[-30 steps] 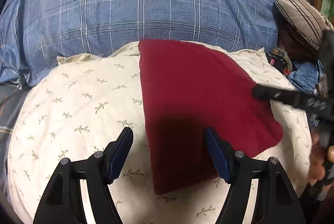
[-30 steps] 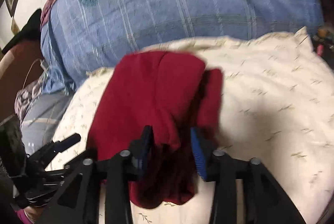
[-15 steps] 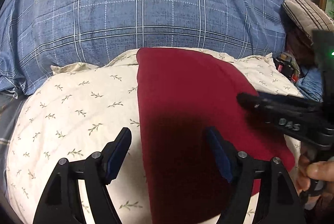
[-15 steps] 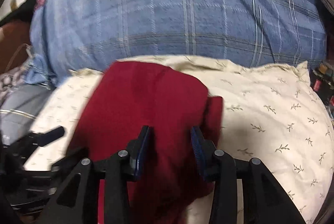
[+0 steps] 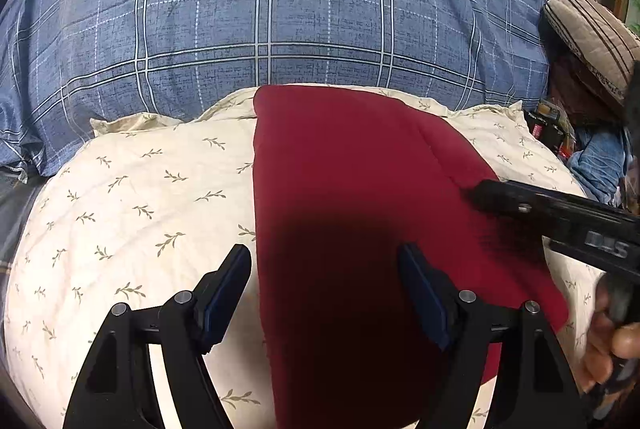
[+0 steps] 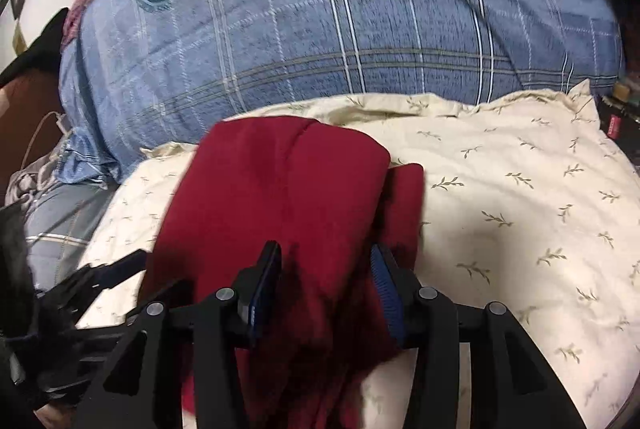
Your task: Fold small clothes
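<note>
A folded dark red garment [image 5: 360, 197] lies on a cream pillow [image 5: 132, 205] printed with small leaf sprigs. Behind the pillow, on the far side, rises a large blue plaid cushion [image 5: 280, 9] with a round teal emblem near its top.

In the left wrist view the garment forms a long panel running from the pillow's far edge toward the camera, with a straight left edge and a seam line slanting across its right part. The left gripper [image 5: 326, 289] hovers over the near part of the cloth with its jaws spread wide; the left finger stands over bare pillow and the right finger over the red fabric, neither pinching anything.

The right gripper [image 6: 325, 285] sits over the near right edge of the garment. Its jaws are opening, with red cloth bunched between the 2 blue pads; whether the pads still press on it cannot be told. In the right wrist view a second, narrower red layer sticks out to the right beneath the top fold.

At the far right, past the pillow, a striped brown cushion [image 5: 592, 41] rests against dark clutter.
</note>
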The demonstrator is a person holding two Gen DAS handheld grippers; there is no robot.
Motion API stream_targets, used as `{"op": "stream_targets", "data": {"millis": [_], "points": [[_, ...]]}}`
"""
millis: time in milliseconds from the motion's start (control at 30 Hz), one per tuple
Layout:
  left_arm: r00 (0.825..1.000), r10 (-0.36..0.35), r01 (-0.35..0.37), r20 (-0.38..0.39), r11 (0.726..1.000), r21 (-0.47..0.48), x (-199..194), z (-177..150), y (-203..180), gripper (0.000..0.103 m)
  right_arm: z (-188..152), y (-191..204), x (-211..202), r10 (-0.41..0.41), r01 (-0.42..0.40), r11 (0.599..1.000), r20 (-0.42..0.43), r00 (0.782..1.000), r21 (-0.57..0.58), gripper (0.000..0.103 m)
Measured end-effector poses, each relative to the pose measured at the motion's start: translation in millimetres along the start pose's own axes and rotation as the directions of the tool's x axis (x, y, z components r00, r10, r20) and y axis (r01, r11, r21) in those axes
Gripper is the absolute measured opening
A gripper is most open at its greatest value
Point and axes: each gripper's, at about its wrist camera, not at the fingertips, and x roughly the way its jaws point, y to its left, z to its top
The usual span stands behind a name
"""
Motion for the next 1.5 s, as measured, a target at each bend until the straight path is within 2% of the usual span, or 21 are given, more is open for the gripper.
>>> {"op": "stream_targets", "data": {"millis": [200, 267, 333, 467, 533, 600, 633, 667, 767, 900, 1000, 1067, 1100, 1167, 1200, 1233, 1267, 1300, 1333, 1400, 1500], "points": [[1.0, 0.007, -0.007, 0.001, 1.0, -0.002, -1.2, -1.4, -2.3, 0.077, -6.5, 11.3, -14.7, 0.016, -0.015, 0.999, 0.02, 1.0, -0.05, 0.047], [1.0, 0.008, -0.008, 0.002, 1.0, -0.004, -1.0, -2.4, -2.8, 0.077, -10.6, 12.9, -7.1, -0.003, 0.003, 0.997, -0.002, 1.0, -0.073, 0.045], [1.0, 0.002, -0.002, 0.0, 1.0, -0.008, -1.3, -3.4, -2.5, 0.077, -17.3, 9.0, 11.5, -0.043, 0.038, 0.996, -0.057, 0.997, -0.078, 0.046], [0.995, -0.093, 0.091, -0.035, 0.995, -0.05, -1.2, -3.5, 8.3, 0.078, -20.5, -5.3, 12.2, 0.023, -0.024, 1.0, -0.062, 0.998, -0.011, 0.045], [0.989, -0.147, 0.145, -0.032, 0.987, -0.073, -4.8, -2.9, 18.6, 0.078, -15.3, -15.2, -1.3, 0.075, -0.075, 0.996, -0.005, 0.997, 0.038, 0.05], [0.981, -0.191, 0.188, -0.019, 0.977, -0.099, -7.3, -0.2, 29.8, 0.079, -12.0, -25.6, -8.5, 0.098, -0.102, 0.992, 0.052, 0.994, 0.08, 0.064], [0.979, -0.202, 0.2, -0.014, 0.974, -0.109, -6.9, 0.8, 34.6, 0.081, -9.6, -32.5, -10.2, 0.103, -0.111, 0.989, 0.078, 0.992, 0.101, 0.079], [0.977, -0.214, 0.211, -0.01, 0.97, -0.122, -5.4, 2.3, 39.4, 0.081, -7.1, -37.2, -8.3, 0.109, -0.118, 0.986, 0.086, 0.99, 0.115, 0.083], [0.971, -0.239, 0.234, -0.021, 0.962, -0.142, 4.6, 2.9, 46.5, 0.081, -0.2, -45.8, 12.5, 0.153, -0.156, 0.979, 0.038, 0.988, 0.132, 0.083], [0.954, -0.298, 0.289, -0.044, 0.947, -0.14, 23.0, 3.4, 48.0, 0.085, 0.4, -54.7, 42.8, 0.181, -0.177, 0.972, -0.011, 0.983, 0.156, 0.083], [0.946, -0.318, 0.309, -0.057, 0.943, -0.123, 38.5, 8.7, 43.4, 0.092, -2.2, -64.7, 57.3, 0.254, -0.251, 0.945, 0.011, 0.967, 0.208, 0.086], [0.931, -0.352, 0.337, -0.094, 0.931, -0.143, 52.1, 10.9, 42.7, 0.094, -1.4, -61.5, 59.4, 0.271, -0.269, 0.944, 0.016, 0.962, 0.192, 0.088], [0.926, -0.365, 0.348, -0.1, 0.925, -0.155, 57.2, 12.6, 43.2, 0.093, 0.0, -55.2, 60.8, 0.279, -0.275, 0.948, -0.002, 0.96, 0.162, 0.085], [0.922, -0.375, 0.357, -0.097, 0.919, -0.167, 60.5, 17.5, 45.2, 0.085, 0.0, -39.4, 58.8, 0.262, -0.259, 0.96, -0.018, 0.965, 0.104, 0.066], [0.922, -0.376, 0.358, -0.089, 0.918, -0.169, 59.0, 19.4, 46.6, 0.079, 0.2, -36.7, 55.7, 0.255, -0.252, 0.963, -0.013, 0.967, 0.098, 0.062], [0.924, -0.374, 0.357, -0.084, 0.919, -0.168, 57.3, 20.8, 47.6, 0.072, 0.7, -33.9, 50.4, 0.259, -0.258, 0.961, -0.001, 0.966, 0.102, 0.05], [0.925, -0.37, 0.354, -0.08, 0.921, -0.164, 52.9, 21.5, 47.9, 0.068, 1.3, -33.0, 45.8, 0.273, -0.272, 0.955, 0.009, 0.962, 0.113, 0.043], [0.924, -0.374, 0.358, -0.078, 0.919, -0.162, 46.4, 21.5, 49.5, 0.064, 2.1, -31.7, 39.5, 0.297, -0.298, 0.946, 0.023, 0.955, 0.129, 0.042], [0.918, -0.388, 0.372, -0.075, 0.913, -0.169, 37.3, 21.8, 52.7, 0.062, 1.5, -27.2, 29.6, 0.33, -0.332, 0.934, 0.037, 0.943, 0.136, 0.04], [0.913, -0.404, 0.39, -0.063, 0.906, -0.165, 16.5, 18.0, 57.0, 0.061, -1.4, -18.2, 16.4, 0.354, -0.357, 0.926, 0.045, 0.934, 0.125, 0.04], [0.922, -0.384, 0.374, -0.049, 0.915, -0.15, -21.1, 9.1, 67.5, 0.061, -14.7, 5.7, -5.4, 0.395, -0.395, 0.909, 0.027, 0.918, 0.135, 0.04]]}}
